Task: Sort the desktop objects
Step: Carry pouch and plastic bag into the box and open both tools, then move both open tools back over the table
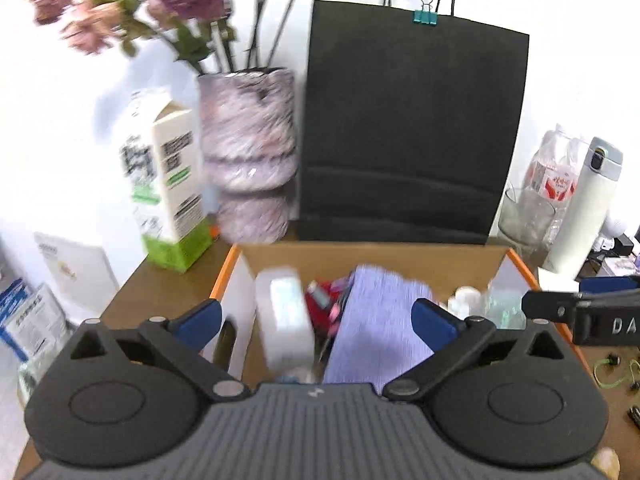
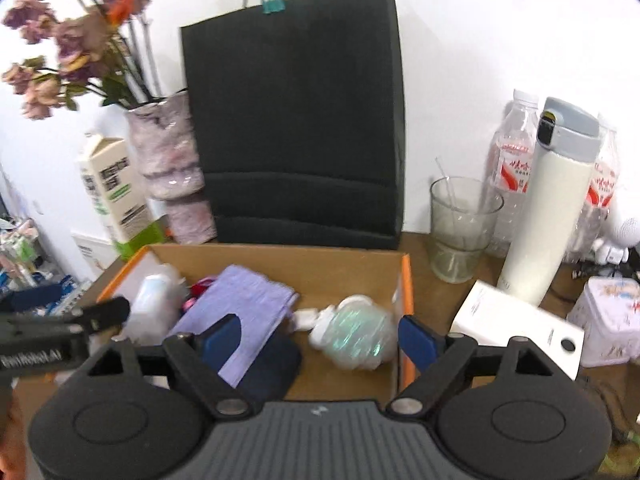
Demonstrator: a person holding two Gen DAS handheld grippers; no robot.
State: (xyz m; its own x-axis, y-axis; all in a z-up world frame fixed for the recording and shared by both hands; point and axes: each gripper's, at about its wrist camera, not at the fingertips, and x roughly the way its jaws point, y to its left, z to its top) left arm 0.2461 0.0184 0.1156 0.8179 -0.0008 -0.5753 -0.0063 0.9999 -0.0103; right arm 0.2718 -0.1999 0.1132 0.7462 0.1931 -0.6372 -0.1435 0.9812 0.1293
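Overhead, both grippers [image 1: 316,320] [image 2: 320,338] agape above box [image 2: 406,280].

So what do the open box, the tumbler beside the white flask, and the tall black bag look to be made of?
Open box: cardboard by the look, matte brown inner walls, orange outer edge.
Tumbler: clear glass or hard plastic; see-through with a thick base, a thin clear rod inside.
Black bag: probably matte paper; stiff flat faces, horizontal creases, cord handles, a teal binder clip on top.
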